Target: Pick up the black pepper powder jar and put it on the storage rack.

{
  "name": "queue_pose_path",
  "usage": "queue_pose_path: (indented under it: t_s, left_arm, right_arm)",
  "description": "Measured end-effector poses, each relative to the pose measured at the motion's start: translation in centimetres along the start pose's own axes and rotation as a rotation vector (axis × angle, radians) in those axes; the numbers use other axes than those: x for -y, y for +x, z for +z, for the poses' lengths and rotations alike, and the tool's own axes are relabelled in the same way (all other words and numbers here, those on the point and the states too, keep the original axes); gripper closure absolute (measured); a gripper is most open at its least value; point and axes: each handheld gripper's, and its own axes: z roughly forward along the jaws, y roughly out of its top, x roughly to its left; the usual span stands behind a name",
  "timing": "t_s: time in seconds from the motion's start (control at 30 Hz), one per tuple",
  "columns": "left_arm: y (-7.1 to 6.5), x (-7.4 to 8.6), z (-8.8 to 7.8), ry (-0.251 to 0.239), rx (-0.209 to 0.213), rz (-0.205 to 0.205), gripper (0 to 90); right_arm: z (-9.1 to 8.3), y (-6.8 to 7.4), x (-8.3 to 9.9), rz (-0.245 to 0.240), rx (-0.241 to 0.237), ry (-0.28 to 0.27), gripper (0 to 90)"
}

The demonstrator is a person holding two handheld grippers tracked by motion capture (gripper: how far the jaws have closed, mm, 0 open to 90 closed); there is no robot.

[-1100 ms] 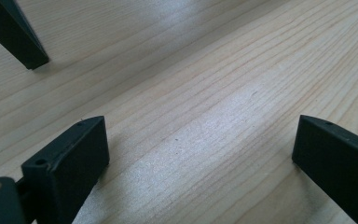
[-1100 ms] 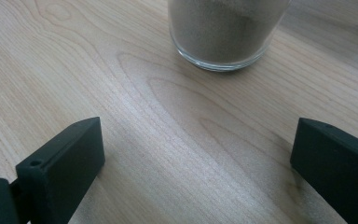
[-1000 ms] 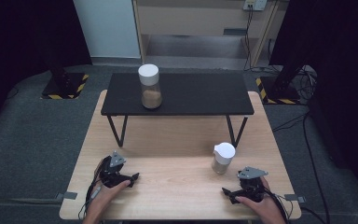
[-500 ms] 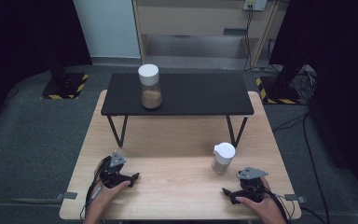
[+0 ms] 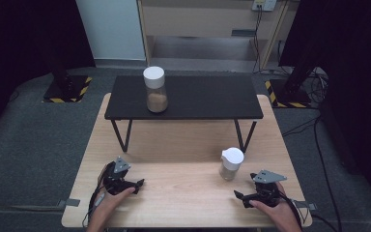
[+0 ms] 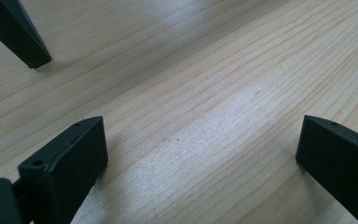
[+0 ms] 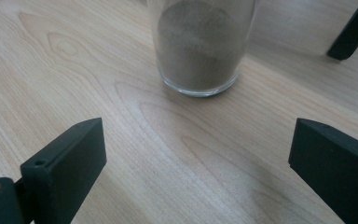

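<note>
Claws both spread & empty on table [image 5: 183,193]: right claw [image 7: 196,172] has glass jar [image 7: 200,46] w/ brown powder straight ahead, near; prob. best approach level, centre jar between jaws, grip below lid; left claw [image 6: 200,172] faces bare wood.

A wooden table [image 5: 183,193] stands on a grey floor [image 5: 34,145]. On the far half of the table stands a low black shelf [image 5: 207,99] on thin black legs. A jar [image 5: 155,90] with a white lid stands on the shelf, near its left end. It has brown powder in the bottom. A second jar [image 5: 231,164] with a white lid stands right on the table, near the front right, just in front of the shelf's right legs. It has brown powder in it too.
</note>
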Motion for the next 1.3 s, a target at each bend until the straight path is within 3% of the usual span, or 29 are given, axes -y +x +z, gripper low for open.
queue_pose_path:
  t_s: [0.9,1.3]
  left_arm:
    - [0.0,0.0,0.0,0.001,-0.001,0.000,0.7]
    - [0.0,0.0,0.0,0.000,0.000,0.000,0.7]
  right_arm:
    - [1.0,-0.3,-2.2,-0.016,-0.012,-0.016,7.5]
    - [1.3,-0.7,-3.0,0.000,-0.006,-0.015,7.6]
